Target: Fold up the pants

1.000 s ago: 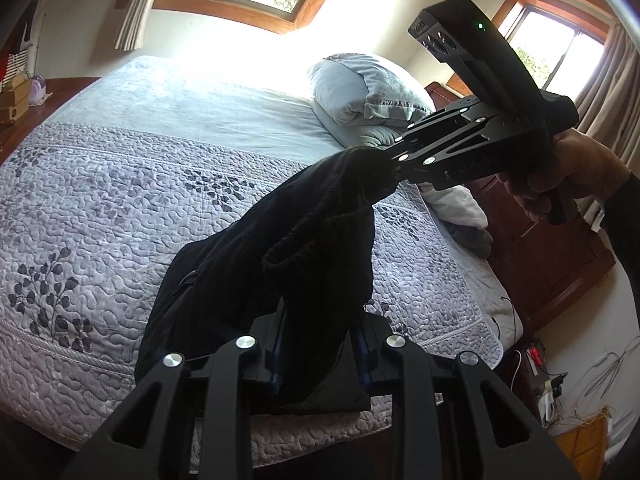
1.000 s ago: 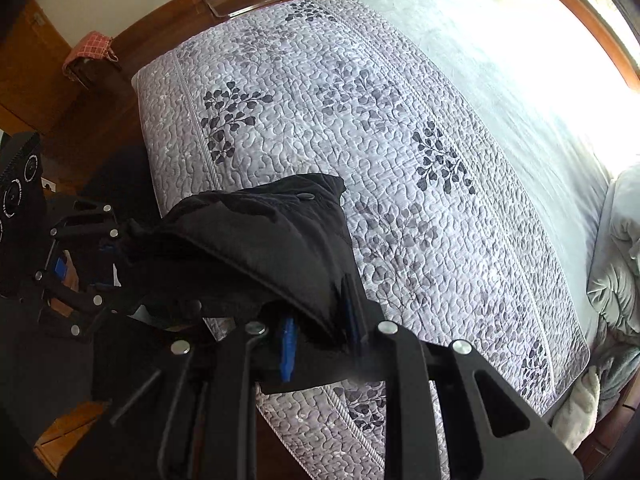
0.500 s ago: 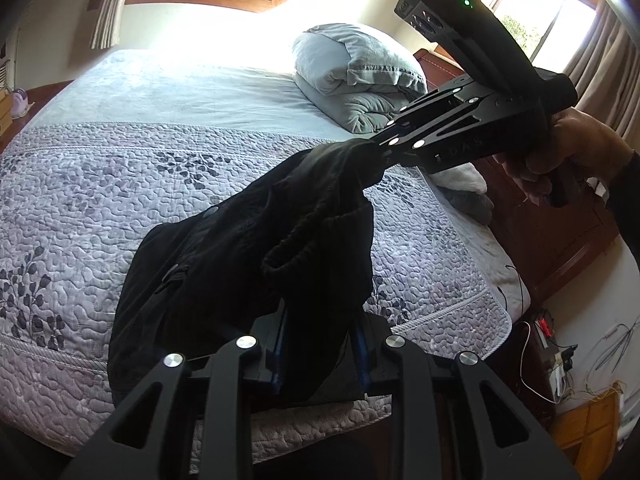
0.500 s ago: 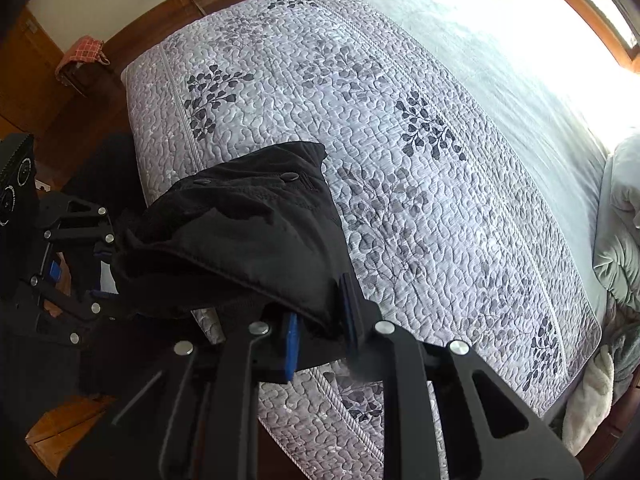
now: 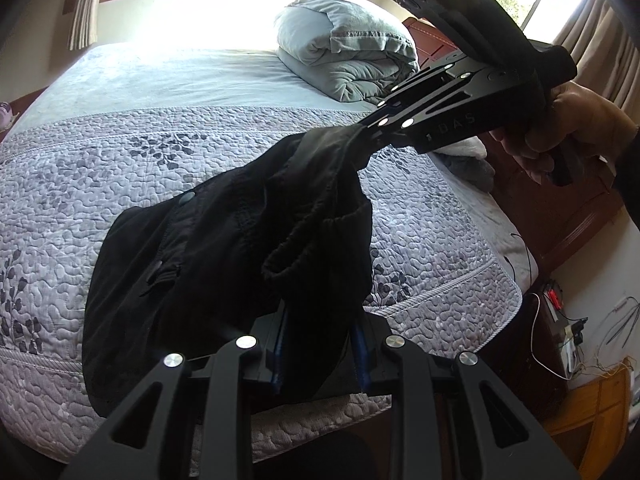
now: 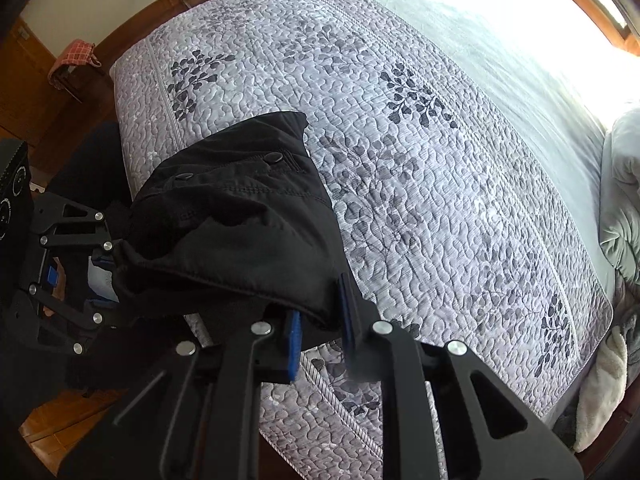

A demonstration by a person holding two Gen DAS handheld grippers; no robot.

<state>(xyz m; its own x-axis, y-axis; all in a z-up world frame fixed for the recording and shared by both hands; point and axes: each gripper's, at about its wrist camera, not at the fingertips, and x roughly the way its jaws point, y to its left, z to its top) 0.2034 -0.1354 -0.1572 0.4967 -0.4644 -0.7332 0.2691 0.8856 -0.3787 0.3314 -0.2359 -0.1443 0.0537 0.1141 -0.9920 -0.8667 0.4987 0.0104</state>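
Note:
Black pants (image 5: pixel 224 248) hang bunched between both grippers, their lower part draped on the quilted bed (image 5: pixel 100 168) near its foot edge. In the left wrist view my left gripper (image 5: pixel 320 354) is shut on a thick fold of the waistband. My right gripper (image 5: pixel 366 136), held by a hand (image 5: pixel 576 128), pinches the other end higher up at the right. The right wrist view looks down: my right gripper (image 6: pixel 320 332) has its blue pads pressed on the pants (image 6: pixel 240 220), snap buttons showing. The left gripper (image 6: pixel 104 276) grips the fabric at the left edge.
A folded grey duvet (image 5: pixel 348 52) lies at the head of the bed. A wooden dresser (image 5: pixel 560 208) stands along the right side, with cables and a power strip (image 5: pixel 560 320) on the floor. A stool with a red cloth (image 6: pixel 72 64) stands on the wood floor.
Both grippers have come down and further over the bed with the pants. More of the black fabric now lies on the quilt. Both grips are unchanged.

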